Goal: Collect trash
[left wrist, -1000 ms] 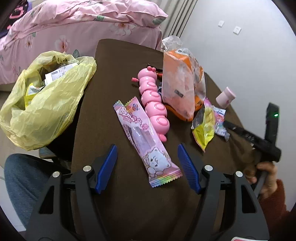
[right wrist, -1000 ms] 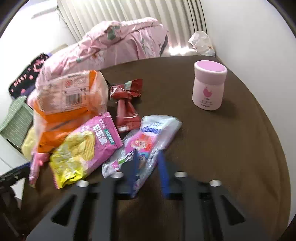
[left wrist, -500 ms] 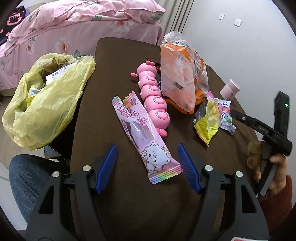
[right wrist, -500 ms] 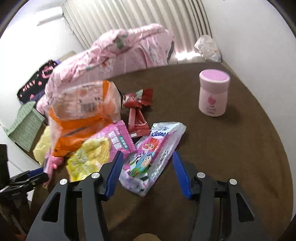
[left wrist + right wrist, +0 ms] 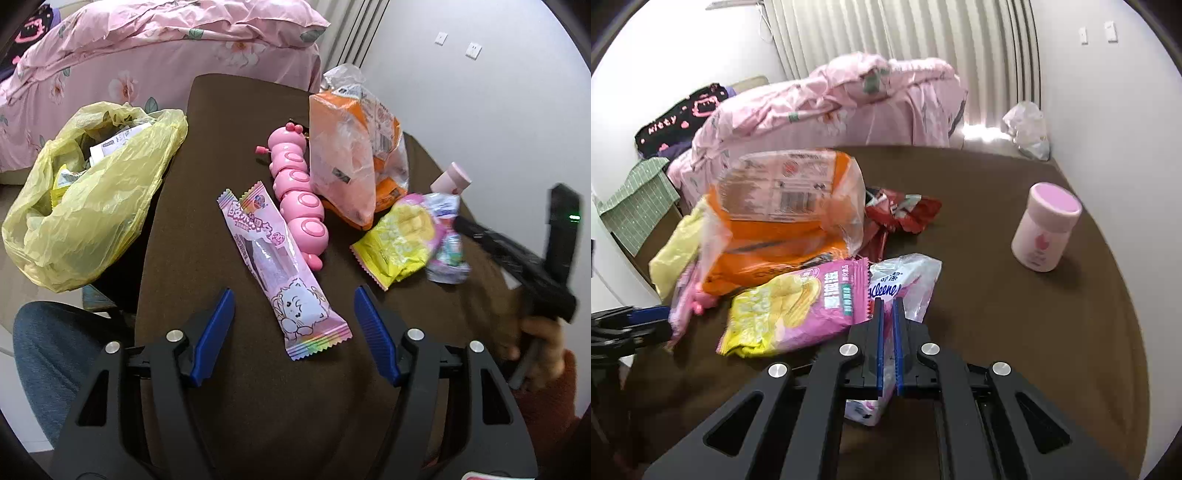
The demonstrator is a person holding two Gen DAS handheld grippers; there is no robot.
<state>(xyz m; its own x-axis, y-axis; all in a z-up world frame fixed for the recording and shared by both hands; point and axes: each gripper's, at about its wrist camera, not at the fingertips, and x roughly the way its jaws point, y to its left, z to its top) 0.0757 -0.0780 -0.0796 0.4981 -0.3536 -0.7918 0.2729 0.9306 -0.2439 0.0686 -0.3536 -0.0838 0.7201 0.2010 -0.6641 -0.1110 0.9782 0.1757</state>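
Note:
A long pink candy wrapper [image 5: 280, 266] lies on the brown table [image 5: 258, 406]. Its rainbow end sits between the fingers of my left gripper [image 5: 295, 332], whose jaws are closing but are clear of the wrapper. My right gripper [image 5: 887, 314] is shut on a Kleenex tissue pack [image 5: 912, 277] and holds it a little above the table. In the left wrist view the same tissue pack [image 5: 447, 251] hangs blurred from the right gripper's tip. A yellow-pink chip packet [image 5: 790, 314] lies just left of it. The yellow trash bag [image 5: 92, 206] hangs open at the table's left edge.
An orange snack bag [image 5: 354, 155], a pink caterpillar toy [image 5: 295, 192] and a red wrapper [image 5: 901, 214] crowd the middle. A pink jar [image 5: 1045, 229] stands at the right. A pink bed lies beyond the table. A person's knee in jeans [image 5: 55, 350] shows at lower left.
My right gripper opened around the tissue pack, then shut on it and raised it slightly. The left gripper has stayed over the pink wrapper with its jaws a little narrower.

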